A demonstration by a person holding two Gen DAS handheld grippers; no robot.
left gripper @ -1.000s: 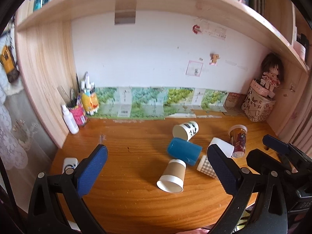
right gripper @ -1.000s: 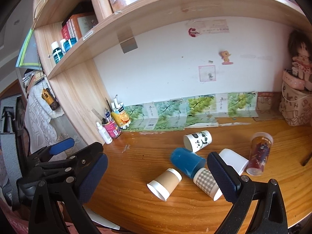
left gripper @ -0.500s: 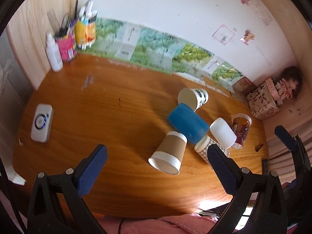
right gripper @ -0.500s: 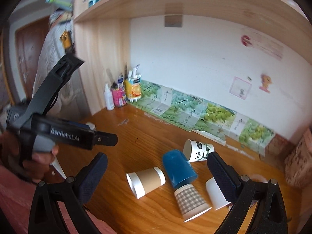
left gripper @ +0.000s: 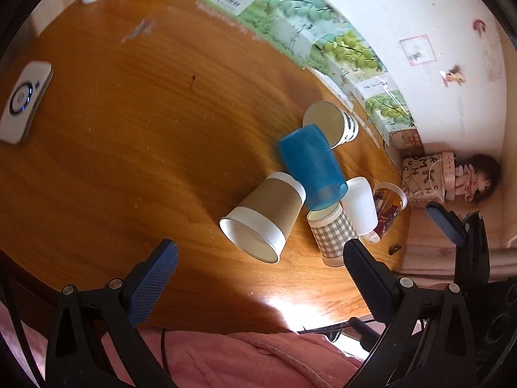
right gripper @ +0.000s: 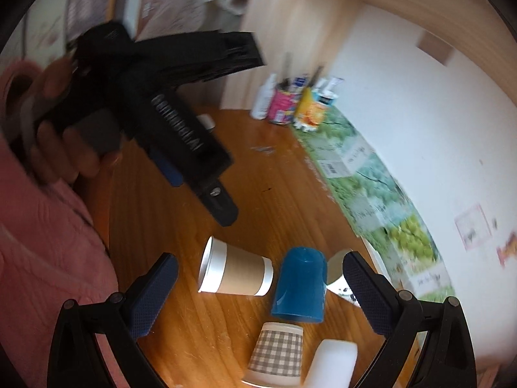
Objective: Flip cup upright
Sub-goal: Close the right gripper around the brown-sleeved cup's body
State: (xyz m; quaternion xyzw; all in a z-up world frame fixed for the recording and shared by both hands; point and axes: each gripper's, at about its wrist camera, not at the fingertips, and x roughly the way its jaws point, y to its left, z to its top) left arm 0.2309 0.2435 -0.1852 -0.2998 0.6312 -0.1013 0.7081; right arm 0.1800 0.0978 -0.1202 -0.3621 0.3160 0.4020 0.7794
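Several cups lie on their sides on the wooden desk [left gripper: 129,123]. A brown-sleeved paper cup [left gripper: 263,216] [right gripper: 236,271] lies nearest my left gripper [left gripper: 257,252], which is open and empty just in front of its mouth. A blue plastic cup [left gripper: 311,169] [right gripper: 300,294], a checked paper cup [left gripper: 332,234] [right gripper: 278,352], a white cup [left gripper: 360,205] [right gripper: 332,363] and a panda-print cup [left gripper: 332,124] lie beside it. My right gripper [right gripper: 258,279] is open and empty, above the brown and blue cups. The right gripper also shows at the right of the left wrist view [left gripper: 449,229].
A clear printed cup [left gripper: 389,208] lies at the right of the pile. A white remote-like device [left gripper: 22,100] lies at the desk's left. Bottles and pen pots [right gripper: 290,103] stand at the back left. A patterned bag and doll [left gripper: 442,177] sit in the right corner.
Both grippers have tilted down and come closer over the cups. The right gripper has swung round, so the left gripper and hand now fill its upper left. The cups have not moved.
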